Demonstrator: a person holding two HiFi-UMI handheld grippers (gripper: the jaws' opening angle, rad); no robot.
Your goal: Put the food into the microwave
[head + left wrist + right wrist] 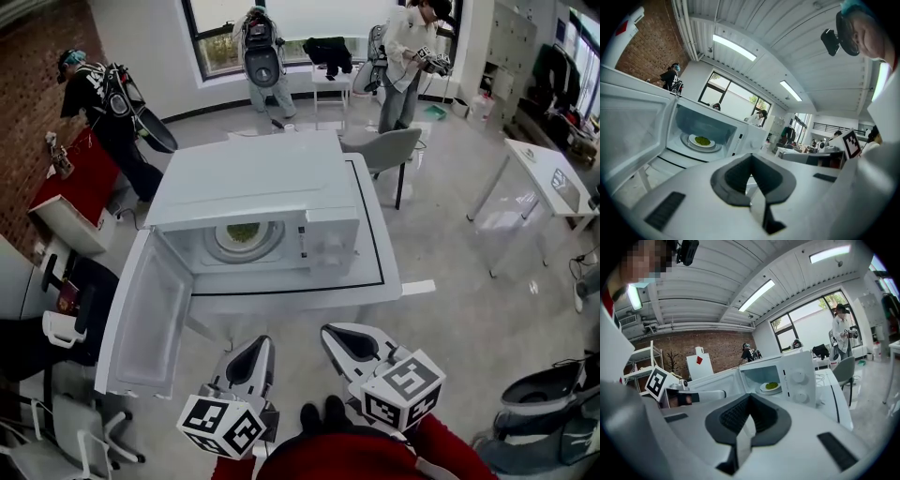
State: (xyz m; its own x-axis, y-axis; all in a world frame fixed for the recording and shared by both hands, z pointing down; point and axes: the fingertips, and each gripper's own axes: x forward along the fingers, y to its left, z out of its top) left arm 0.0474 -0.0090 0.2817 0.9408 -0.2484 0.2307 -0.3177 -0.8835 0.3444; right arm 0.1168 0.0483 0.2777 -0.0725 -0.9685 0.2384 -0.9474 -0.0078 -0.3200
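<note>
A white microwave [253, 178] stands on a white table [386, 277] with its door [150, 309] swung wide open to the left. Inside, a white plate of green food [243, 232] rests on the turntable; the same plate shows in the left gripper view [702, 140] and the right gripper view [771, 386]. My left gripper [253, 352] and right gripper [342, 339] hover side by side near my body, well short of the microwave. Both have their jaws together with nothing between them, as the left [751, 174] and right [749, 413] gripper views show.
A grey chair [389, 150] stands behind the table on the right. Another white table [539, 178] is at the far right and a red-topped one [80, 183] at the left. Three people stand along the back. The open door juts out toward the front left.
</note>
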